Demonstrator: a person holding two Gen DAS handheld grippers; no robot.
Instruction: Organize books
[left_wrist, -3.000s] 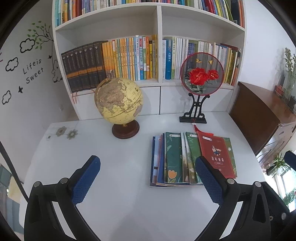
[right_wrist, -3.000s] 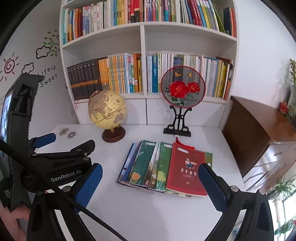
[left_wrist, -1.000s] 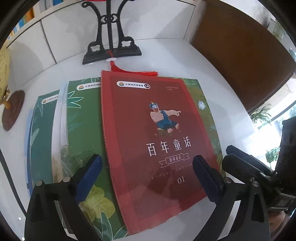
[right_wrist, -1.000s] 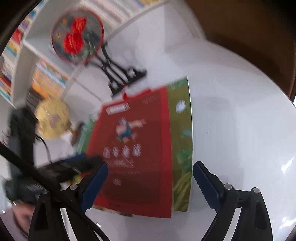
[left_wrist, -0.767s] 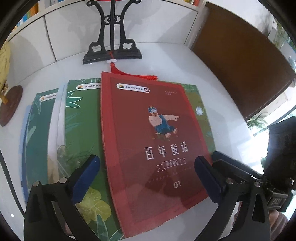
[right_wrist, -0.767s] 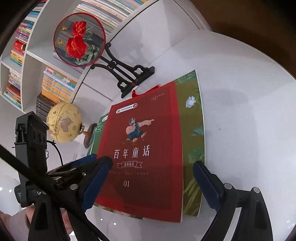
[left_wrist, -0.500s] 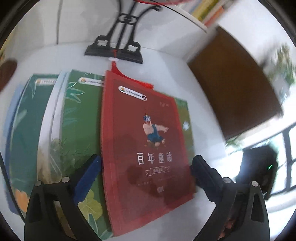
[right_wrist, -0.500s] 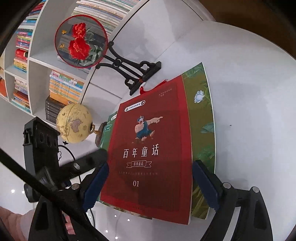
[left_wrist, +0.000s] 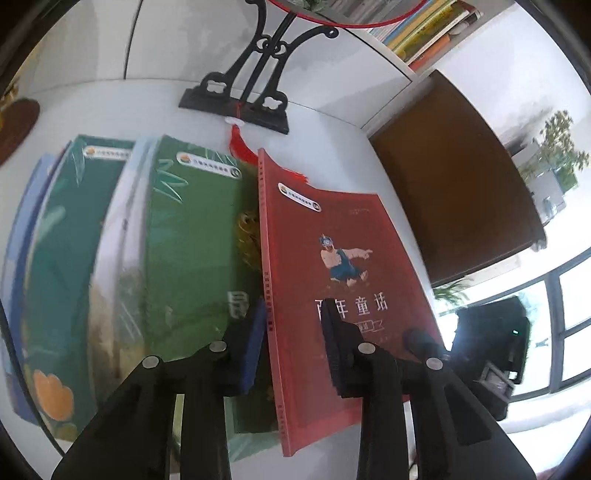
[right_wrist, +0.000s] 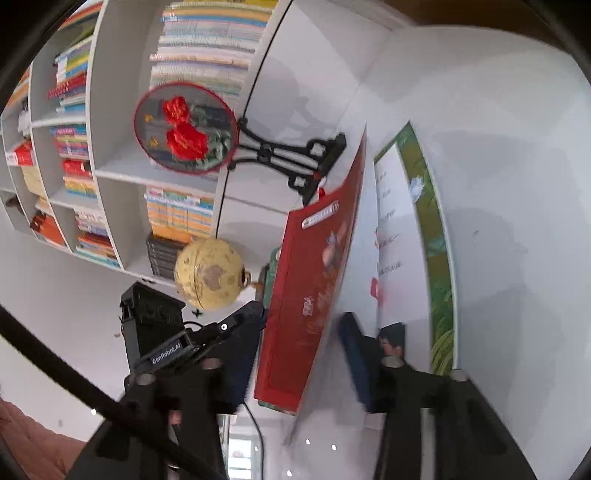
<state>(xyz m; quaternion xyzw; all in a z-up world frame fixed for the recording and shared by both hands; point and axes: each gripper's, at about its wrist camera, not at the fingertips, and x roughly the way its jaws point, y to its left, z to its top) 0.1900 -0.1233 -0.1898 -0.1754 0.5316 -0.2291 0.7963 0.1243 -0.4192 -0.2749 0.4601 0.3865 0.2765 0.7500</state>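
In the left wrist view, the left tongs (left_wrist: 293, 336) are closing on the spine edge of the red book (left_wrist: 332, 266), with one blue pad under the lifted edge and the other lying on the cover over its white title. The pads look to be touching the book, so the tongs are pinching it. The red book is tilting up off the row of green books (left_wrist: 184, 240) that is spreading out to the left of the tongs on the white counter (left_wrist: 325, 129). Ahead of the tongs, a black fan stand (left_wrist: 243, 99) is sitting on the counter with a red tassel (left_wrist: 240, 144) trailing toward the book. To the right of the tongs, part of the right tongs (left_wrist: 424, 343) is reaching in at the book's lower right corner.

In the right wrist view, the right tongs (right_wrist: 299, 354) are closing, with the red book (right_wrist: 306, 295) standing between them. Its left pad is dark and blurred, so whether both pads are pressing cannot be told. The book is rising off an opened white page (right_wrist: 391, 240) to the right. The left tongs (right_wrist: 243, 317) are gripping the book's far edge, just left of it. Beyond, a globe (right_wrist: 210, 273) and a round fan (right_wrist: 184, 127) are standing before a bookshelf (right_wrist: 110, 173).
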